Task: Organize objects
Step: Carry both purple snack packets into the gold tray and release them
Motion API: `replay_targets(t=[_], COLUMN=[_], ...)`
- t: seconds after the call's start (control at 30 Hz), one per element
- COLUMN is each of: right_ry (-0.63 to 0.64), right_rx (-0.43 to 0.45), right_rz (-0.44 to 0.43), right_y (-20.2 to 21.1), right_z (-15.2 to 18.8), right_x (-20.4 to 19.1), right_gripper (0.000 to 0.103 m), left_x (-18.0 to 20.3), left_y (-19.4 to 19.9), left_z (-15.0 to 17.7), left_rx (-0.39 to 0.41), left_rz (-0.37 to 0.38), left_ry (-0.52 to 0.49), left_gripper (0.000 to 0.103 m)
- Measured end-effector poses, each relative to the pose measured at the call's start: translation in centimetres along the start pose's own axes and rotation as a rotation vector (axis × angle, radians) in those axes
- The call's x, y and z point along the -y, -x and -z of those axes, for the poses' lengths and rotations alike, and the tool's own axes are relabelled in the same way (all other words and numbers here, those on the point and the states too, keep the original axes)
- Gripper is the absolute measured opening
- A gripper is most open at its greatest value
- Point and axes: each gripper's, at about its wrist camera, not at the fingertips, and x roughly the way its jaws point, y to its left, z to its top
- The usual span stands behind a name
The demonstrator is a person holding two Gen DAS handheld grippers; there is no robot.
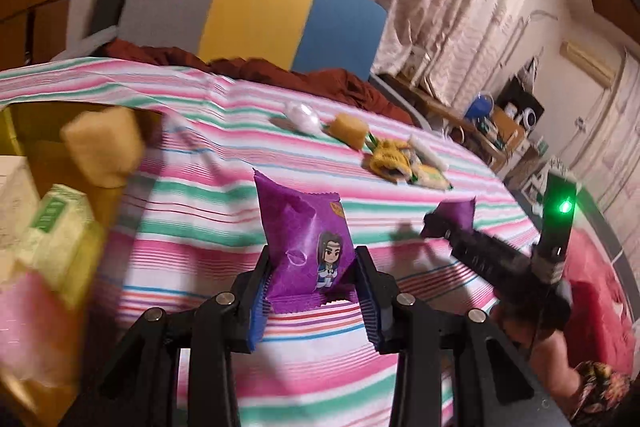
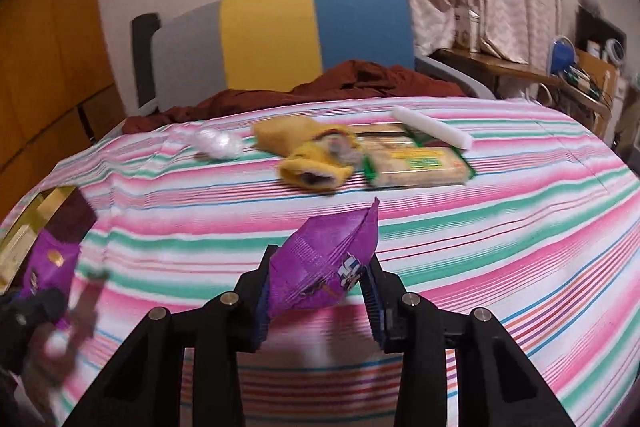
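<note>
The left wrist view is showing what the right one mostly misses: a yellow open-topped box (image 1: 48,155) at the left edge of the bed, holding a pale green carton (image 1: 60,227), a tan spongy block (image 1: 104,147) at its rim, and a pink blurred item (image 1: 36,323) in the near corner. In the right wrist view only a corner of that box (image 2: 44,203) is peeking in at the far left.

The left gripper (image 1: 310,291) is clamping a shiny purple foil snack packet with a cartoon figure (image 1: 304,227), held upright above the pink, green and white striped bedsheet (image 1: 208,219). The right gripper (image 2: 318,291) is pinching a second purple foil snack packet (image 2: 324,267), tilted with one corner pointing up; its pads are pressing on the foil. Each view is also catching the other gripper at its edge, blurred, with its packet.

Farther back on the sheet are lying a clear crumpled plastic wrapper (image 2: 218,143), a yellow knitted mitten-like piece (image 2: 320,163), a green-edged biscuit pack (image 2: 420,167) and a white foam cylinder (image 2: 432,129), close together. Behind them a rust-red cloth (image 2: 320,83) is bunching against a grey, yellow and blue headboard (image 2: 272,31). Nothing is lying on the sheet between the packets and the box.
</note>
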Motion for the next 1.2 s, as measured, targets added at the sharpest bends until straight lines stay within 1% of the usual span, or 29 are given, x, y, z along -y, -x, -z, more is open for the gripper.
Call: replay_targets(t=[0.13, 0.23, 0.43, 0.57, 0.6, 0.73, 0.8, 0.9, 1.07, 1.2], right_ry=[0.023, 0.032, 0.058, 0.099, 0.110, 0.154, 0.186, 0.247, 0.327, 0.389], right_rx=[-0.008, -0.006, -0.013, -0.020, -0.022, -0.039, -0.051, -0.070, -0.100, -0.122], right_rz=[-0.072, -0.151, -0.283, -0.370, -0.392, -0.488, -0.530, -0.583, -0.647, -0.661], right_y=[1.1, 2.1, 4.0, 5.3, 5.7, 6.6, 6.8, 7.0, 6.9, 6.7], right_z=[0.7, 1.2, 2.1, 2.3, 2.3, 2.6, 2.9, 3.6, 4.5, 5.4], right_x=[-3.5, -6.6, -12.3, -16.3, -17.3, -21.4, -23.6, -27.2, -32.0, -35.0], right_gripper=[0.039, 0.039, 0.040, 0.040, 0.040, 0.040, 0.040, 0.040, 0.040, 0.040], left_x=[-2.1, -4.4, -10.4, -14.8, -16.0, -19.7, -21.5, -23.2, -25.5, -26.6], left_y=[3.4, 5.8, 9.4, 11.5, 11.8, 12.0, 11.5, 11.0, 10.4, 10.5], left_z=[-0.4, -0.8, -2.1, -3.2, -3.6, -4.3, -4.5, -4.6, -4.1, -3.6], left_rx=[0.051, 0.084, 0.139, 0.178, 0.180, 0.160, 0.139, 0.118, 0.092, 0.084], left_rz=[-0.028, -0.064, -0.139, -0.187, -0.208, -0.243, -0.242, -0.250, -0.251, -0.260], left_ry=[0.008, 0.029, 0.125, 0.205, 0.223, 0.278, 0.315, 0.340, 0.395, 0.415], left_gripper=[0.038, 0.038, 0.038, 0.038, 0.038, 0.038, 0.038, 0.038, 0.038, 0.039])
